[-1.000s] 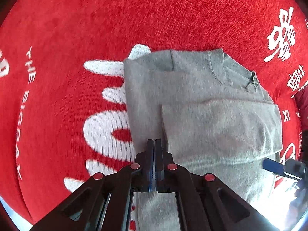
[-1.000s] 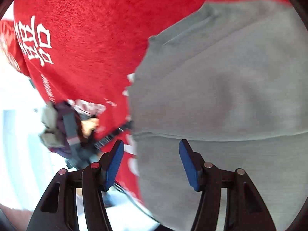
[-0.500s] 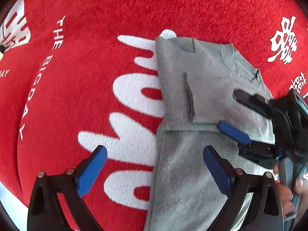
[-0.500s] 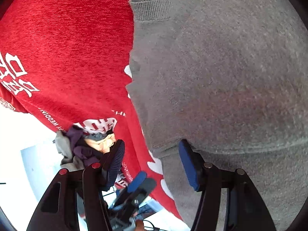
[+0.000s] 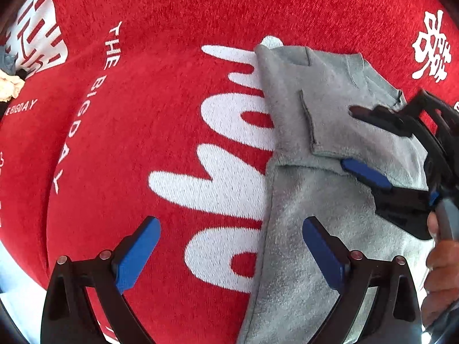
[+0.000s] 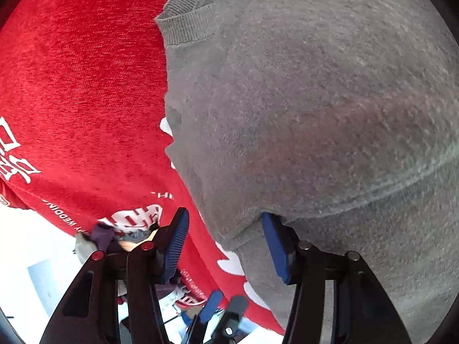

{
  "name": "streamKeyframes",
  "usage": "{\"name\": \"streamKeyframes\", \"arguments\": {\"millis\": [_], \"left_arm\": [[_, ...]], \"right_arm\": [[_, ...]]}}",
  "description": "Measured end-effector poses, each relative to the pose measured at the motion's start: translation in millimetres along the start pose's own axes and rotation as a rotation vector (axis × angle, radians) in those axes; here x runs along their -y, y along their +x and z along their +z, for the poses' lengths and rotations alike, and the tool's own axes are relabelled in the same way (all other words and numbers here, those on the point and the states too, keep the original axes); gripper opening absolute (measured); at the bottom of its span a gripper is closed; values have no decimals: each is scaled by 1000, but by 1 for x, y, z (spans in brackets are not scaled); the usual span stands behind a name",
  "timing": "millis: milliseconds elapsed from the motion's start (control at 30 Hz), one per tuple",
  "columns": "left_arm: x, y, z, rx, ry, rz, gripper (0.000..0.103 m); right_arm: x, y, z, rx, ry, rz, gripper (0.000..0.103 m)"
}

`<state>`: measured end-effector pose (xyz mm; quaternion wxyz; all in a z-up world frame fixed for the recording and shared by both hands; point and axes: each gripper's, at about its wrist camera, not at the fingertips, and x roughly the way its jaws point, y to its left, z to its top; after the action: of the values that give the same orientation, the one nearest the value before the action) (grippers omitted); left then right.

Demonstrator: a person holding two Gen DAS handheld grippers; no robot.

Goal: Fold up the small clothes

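While both the left gripper (image 5: pixel 229 255) and right gripper (image 6: pixel 223 246) gape unclenched, the grey sweater (image 5: pixel 324 132) lies folded on a red blanket (image 5: pixel 160 109) with white lettering, which drops off at its near edge onto pale floor.

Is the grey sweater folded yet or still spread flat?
Partly folded. The grey sweater has a flap doubled over its body, its edge crossing mid-garment; the lower part lies single-layered on the red cloth.
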<state>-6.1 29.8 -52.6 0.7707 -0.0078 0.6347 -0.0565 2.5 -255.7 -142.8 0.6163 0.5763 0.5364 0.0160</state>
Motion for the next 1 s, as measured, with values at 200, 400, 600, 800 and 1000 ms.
{"name": "streamKeyframes", "arguments": {"millis": [200,400,600,800,1000], "left_arm": [[1,-2,-4,0,-8,28,100],[2,-1,-9,-10,5,28,100],[7,-5,-13,-11,11,4,100],[22,-12,-16,-32,17,-22,100],[47,-17,-13,-61,41,-28,100]], "right_arm": [[-11,0,1,-16,-83,-8,9],[-13,17,-13,-109,-182,-107,9],[-8,12,-12,-183,-176,-108,39],[-24,-36,-33,-225,-437,-263,59],[9,-116,-40,-190,-515,-391,59]]}}
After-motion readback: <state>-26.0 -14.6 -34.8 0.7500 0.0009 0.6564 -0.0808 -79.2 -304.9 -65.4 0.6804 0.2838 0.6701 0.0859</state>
